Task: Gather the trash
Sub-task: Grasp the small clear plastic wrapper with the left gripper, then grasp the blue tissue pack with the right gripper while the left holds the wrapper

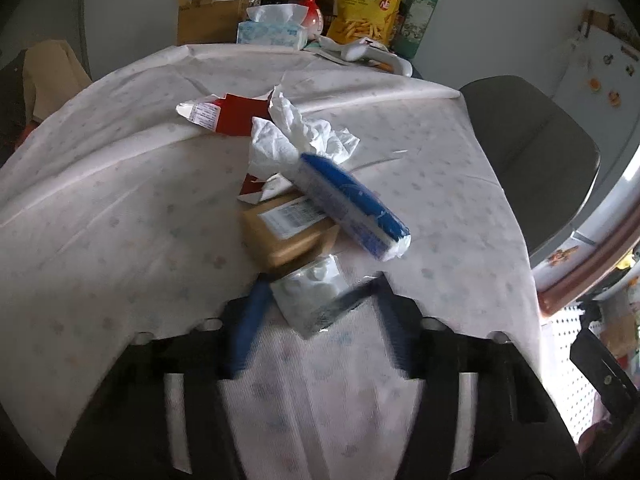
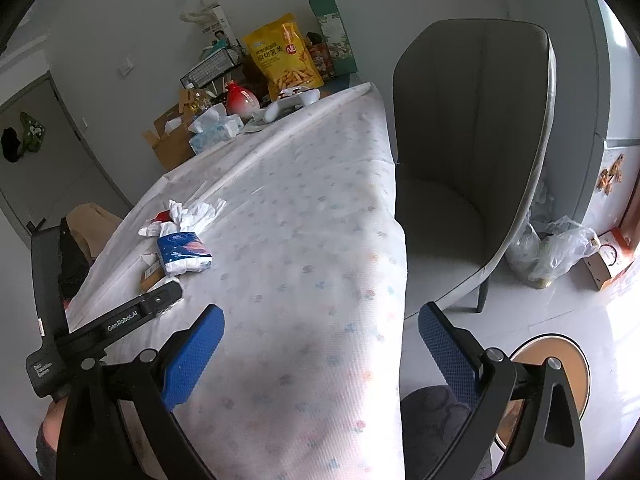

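Left gripper (image 1: 318,300) clenched on a small clear tissue packet (image 1: 310,298), blue pads pressing both its sides, low over the table (image 1: 100,200). Just beyond the packet: brown cardboard box (image 1: 280,232), blue tissue pack (image 1: 352,204) lying across the box, crumpled white tissue (image 1: 296,132) and red wrapper (image 1: 228,114) further out. Right gripper (image 2: 320,340) released, jaws wide apart, nothing between them, over the table edge (image 2: 396,208) beside the grey chair (image 2: 472,120); the pile sits well left of it.
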`<state>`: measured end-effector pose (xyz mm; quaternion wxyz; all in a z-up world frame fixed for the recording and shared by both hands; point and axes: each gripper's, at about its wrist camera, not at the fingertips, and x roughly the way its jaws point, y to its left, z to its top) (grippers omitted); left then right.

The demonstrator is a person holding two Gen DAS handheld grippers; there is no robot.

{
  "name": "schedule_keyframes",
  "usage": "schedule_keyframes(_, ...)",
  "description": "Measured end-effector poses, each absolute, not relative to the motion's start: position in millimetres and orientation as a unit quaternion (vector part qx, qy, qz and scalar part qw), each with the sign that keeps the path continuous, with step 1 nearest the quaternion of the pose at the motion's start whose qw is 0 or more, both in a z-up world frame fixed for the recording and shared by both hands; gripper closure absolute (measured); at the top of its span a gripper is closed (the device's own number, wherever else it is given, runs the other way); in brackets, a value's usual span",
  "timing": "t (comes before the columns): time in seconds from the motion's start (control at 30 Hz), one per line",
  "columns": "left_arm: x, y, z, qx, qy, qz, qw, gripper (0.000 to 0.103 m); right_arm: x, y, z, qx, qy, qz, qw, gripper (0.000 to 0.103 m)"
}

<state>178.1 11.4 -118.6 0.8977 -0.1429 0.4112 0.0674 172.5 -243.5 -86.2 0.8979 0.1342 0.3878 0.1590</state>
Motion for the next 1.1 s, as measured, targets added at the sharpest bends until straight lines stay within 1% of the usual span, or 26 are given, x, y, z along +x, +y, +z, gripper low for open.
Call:
schedule_keyframes(0.1, 171, 19, -117, -0.159, 0.405, 0.050, 0.899, 0.057, 177, -234, -82, 0.120, 0.388, 0.169, 0.898, 0.008)
schedule_keyframes(0.33, 147, 39, -94, -0.174, 0.370, 0.054, 0.911, 0.057, 187, -188, -70, 0.071, 0.390, 0.218, 0.892, 0.008)
schedule_keyframes(0.5, 135, 66, -87, -0.190, 0.350, 0.084, 0.913, 0.057, 196, -149, -66, 0.033, 0.398, 0.251, 0.881, 0.017)
schedule_keyframes(0.63, 128, 89, -89, -0.208, 0.346, 0.106, 0.909, 0.057, 206, -118, -61, -0.006, 0.397, 0.271, 0.877, 0.018)
schedule_keyframes(0.77, 121, 107, -88, -0.221, 0.337, 0.119, 0.907, 0.056, 217, -93, -65, -0.039, 0.401, 0.275, 0.873, 0.021)
schedule_keyframes(0.87, 116, 119, -87, -0.227, 0.331, 0.125, 0.907, 0.056, 227, -79, -71, -0.061, 0.413, 0.275, 0.866, 0.032)
schedule_keyframes(1.03, 109, 132, -89, -0.238, 0.328, 0.132, 0.905, 0.056, 237, -59, -72, -0.083, 0.410, 0.280, 0.864, 0.033)
schedule_keyframes(1.07, 108, 134, -90, -0.240, 0.328, 0.132, 0.904, 0.056, 238, -56, -74, -0.085, 0.413, 0.282, 0.862, 0.042)
schedule_keyframes(1.1, 108, 135, -90, -0.241, 0.329, 0.132, 0.904, 0.056, 238, -53, -76, -0.086, 0.417, 0.286, 0.858, 0.057)
